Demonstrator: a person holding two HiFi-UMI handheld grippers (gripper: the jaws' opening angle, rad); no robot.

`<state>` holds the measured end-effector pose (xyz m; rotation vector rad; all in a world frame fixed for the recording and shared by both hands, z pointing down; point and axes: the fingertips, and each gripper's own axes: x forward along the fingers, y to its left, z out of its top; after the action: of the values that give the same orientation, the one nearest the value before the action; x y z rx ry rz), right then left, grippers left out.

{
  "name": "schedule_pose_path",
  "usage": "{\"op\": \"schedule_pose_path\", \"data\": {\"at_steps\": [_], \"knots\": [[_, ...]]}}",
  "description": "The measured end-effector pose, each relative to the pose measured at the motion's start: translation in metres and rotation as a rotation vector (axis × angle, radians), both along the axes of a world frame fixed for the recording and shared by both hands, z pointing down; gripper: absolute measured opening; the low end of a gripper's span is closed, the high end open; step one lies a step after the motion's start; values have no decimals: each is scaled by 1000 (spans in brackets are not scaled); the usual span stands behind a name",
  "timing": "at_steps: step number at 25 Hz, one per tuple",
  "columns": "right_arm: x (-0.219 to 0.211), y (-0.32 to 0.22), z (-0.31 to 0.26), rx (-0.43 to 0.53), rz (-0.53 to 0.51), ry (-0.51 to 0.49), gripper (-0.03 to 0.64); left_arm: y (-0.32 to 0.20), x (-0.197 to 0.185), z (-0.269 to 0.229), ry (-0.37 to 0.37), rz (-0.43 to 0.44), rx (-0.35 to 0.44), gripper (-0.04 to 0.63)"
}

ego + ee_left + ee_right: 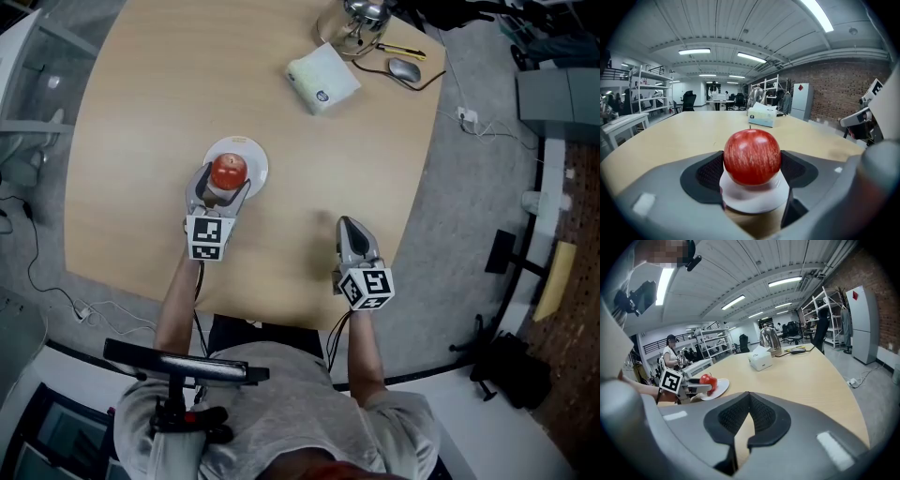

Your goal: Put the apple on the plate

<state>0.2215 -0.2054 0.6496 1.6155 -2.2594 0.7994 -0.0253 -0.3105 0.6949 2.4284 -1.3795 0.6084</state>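
Observation:
A red apple [228, 172] [752, 157] sits between the pads of my left gripper [225, 181] [752, 169], which is shut on it. The apple is on or just above the small white plate [255, 161] [755, 198]; I cannot tell whether it touches. My right gripper [349, 226] [749, 402] rests lower right on the table, shut with nothing in it, well apart from the plate. In the right gripper view the apple [708, 380], the plate [720, 388] and the left gripper [696, 388] appear at the left.
On the round wooden table [159, 84], a white tissue box [322, 78] lies at the far side. Behind it are a metal kettle [361, 19], a mouse [405, 69] with its cable and a yellow pen [404, 50]. The table's edge runs just right of my right gripper.

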Motion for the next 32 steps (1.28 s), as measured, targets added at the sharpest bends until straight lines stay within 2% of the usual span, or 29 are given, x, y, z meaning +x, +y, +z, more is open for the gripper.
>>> {"op": "schedule_pose_path", "data": {"at_steps": [16,32], "knots": [[1,3,-12,21,8,-4,6,3,-3,-11,-19,-20,25,396],[-9,8,-35,70,23,-13,6,14,-7,-37,0,-11,56,383]]}}
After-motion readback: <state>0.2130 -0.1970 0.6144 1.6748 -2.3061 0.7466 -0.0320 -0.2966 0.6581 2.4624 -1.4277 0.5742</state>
